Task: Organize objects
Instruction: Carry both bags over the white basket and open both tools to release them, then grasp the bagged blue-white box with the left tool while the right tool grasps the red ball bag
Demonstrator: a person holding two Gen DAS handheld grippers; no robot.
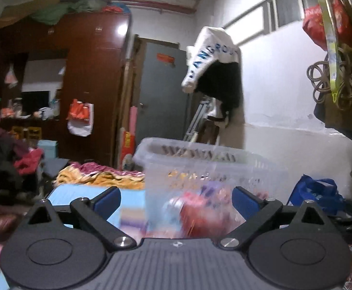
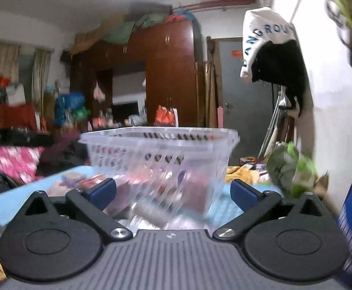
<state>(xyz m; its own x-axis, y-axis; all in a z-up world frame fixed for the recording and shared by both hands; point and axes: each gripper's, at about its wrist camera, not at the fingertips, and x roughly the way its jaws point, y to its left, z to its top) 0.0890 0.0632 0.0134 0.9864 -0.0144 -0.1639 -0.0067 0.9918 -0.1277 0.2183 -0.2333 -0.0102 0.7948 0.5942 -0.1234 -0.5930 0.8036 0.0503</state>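
Standing on the light-blue tabletop (image 2: 11,200), the clear slotted basket (image 2: 161,154) sits just beyond both spread, empty tools, left tool (image 1: 176,199) and right tool (image 2: 173,191).

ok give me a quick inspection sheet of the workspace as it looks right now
surface: light blue tabletop, partly covered.
job's things: clear slotted plastic basket standing upright on it, blurred red and purple packets inside; a few small packets lie on the table to its left.
clutter: green snack bag and blue bag at the right; blankets and clothes beyond the table.
grippers: left gripper open, empty; right gripper open, empty; both face the basket.
cables: coiled cord hanging on the wall.
surroundings: brown wardrobe, grey door, white garment hung over dark clothing.
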